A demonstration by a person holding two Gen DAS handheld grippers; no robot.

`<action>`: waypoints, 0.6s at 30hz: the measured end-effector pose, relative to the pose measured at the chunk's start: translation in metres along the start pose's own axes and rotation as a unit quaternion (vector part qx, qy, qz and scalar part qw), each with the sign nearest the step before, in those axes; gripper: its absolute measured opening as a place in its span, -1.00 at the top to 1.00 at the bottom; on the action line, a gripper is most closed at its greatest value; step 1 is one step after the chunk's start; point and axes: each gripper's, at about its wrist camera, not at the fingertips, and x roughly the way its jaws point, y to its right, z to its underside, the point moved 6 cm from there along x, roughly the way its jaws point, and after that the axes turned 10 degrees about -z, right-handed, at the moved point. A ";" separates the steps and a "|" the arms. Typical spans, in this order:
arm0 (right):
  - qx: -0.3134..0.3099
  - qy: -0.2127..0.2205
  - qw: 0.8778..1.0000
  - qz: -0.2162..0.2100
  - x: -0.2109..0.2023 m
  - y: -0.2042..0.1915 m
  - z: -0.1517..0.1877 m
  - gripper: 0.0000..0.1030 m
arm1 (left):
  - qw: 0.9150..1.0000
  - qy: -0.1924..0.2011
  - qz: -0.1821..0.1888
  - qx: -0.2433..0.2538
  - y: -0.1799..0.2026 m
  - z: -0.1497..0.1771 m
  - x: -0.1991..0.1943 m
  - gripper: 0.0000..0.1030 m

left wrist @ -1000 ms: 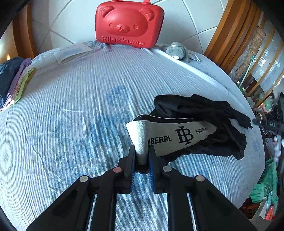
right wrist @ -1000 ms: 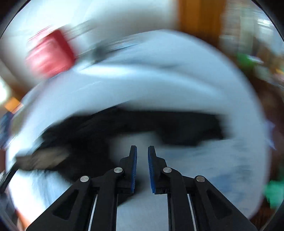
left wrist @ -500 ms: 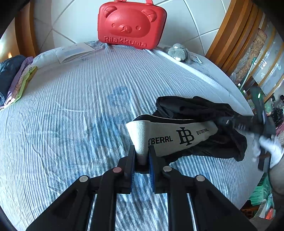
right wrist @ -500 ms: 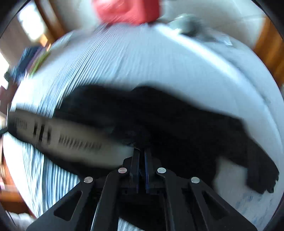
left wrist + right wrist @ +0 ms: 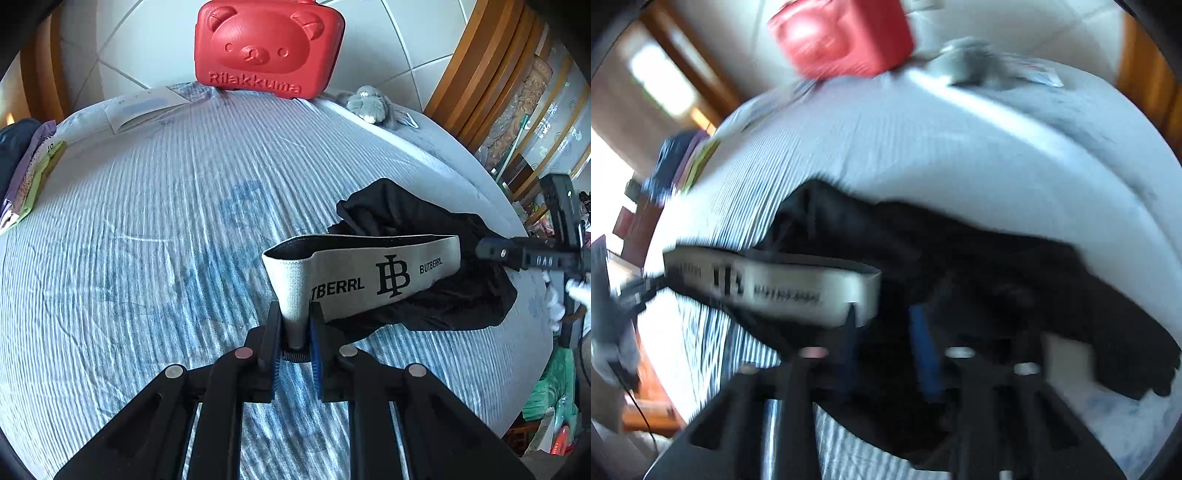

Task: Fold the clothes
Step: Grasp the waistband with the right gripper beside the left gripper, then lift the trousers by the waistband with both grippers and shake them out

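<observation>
Left wrist view, centre: the left gripper (image 5: 295,325) pinches one end of the grey waistband (image 5: 364,275) of a pair of black shorts (image 5: 424,258), lifting the band on edge above the striped bed (image 5: 147,258), while the black cloth trails in a bunched heap toward the right of the frame. At the right edge of the same view the right gripper (image 5: 480,248) reaches in at the band's far end, held by a gloved hand (image 5: 561,299). Right wrist view, blurred by motion: the right gripper (image 5: 886,336) shows its two blue pads parted over black cloth beside the band's near end (image 5: 783,284), with no fabric clearly between them, so it reads as spread. The shorts lie unfolded and crumpled, their waistband raised; the step in hand appears to be taking the garment by both ends of the band to stretch and flatten it ahead of folding. The next move would call for the right gripper to close on the band's end, then for both to draw apart and lay the cloth flat. Only the left view shows the red bear case (image 5: 267,48), the grey plush toy (image 5: 371,107) and the printed letters sharply; only the right view shows the shorts' ragged far hem at lower right
</observation>
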 end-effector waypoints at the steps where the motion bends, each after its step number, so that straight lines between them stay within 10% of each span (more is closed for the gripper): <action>1: -0.004 -0.007 1.000 -0.006 0.009 -0.003 0.001 0.07 | 1.000 0.000 0.000 0.001 0.000 0.000 -0.001 0.75; 6: -0.013 -0.011 1.000 -0.019 0.041 -0.004 -0.002 0.07 | 1.000 0.005 -0.002 0.005 0.001 0.002 -0.005 0.75; 8: -0.010 -0.021 0.999 -0.034 0.050 -0.006 0.002 0.68 | 1.000 0.013 -0.003 0.005 0.003 0.001 -0.009 0.76; 10: -0.021 -0.028 0.999 -0.019 0.043 -0.014 0.009 0.83 | 1.000 0.028 0.000 -0.001 0.005 -0.003 -0.020 0.76; 18: -0.153 0.158 0.974 0.055 -0.129 -0.088 -0.039 0.85 | 0.989 0.146 0.008 -0.002 0.014 -0.037 -0.125 0.76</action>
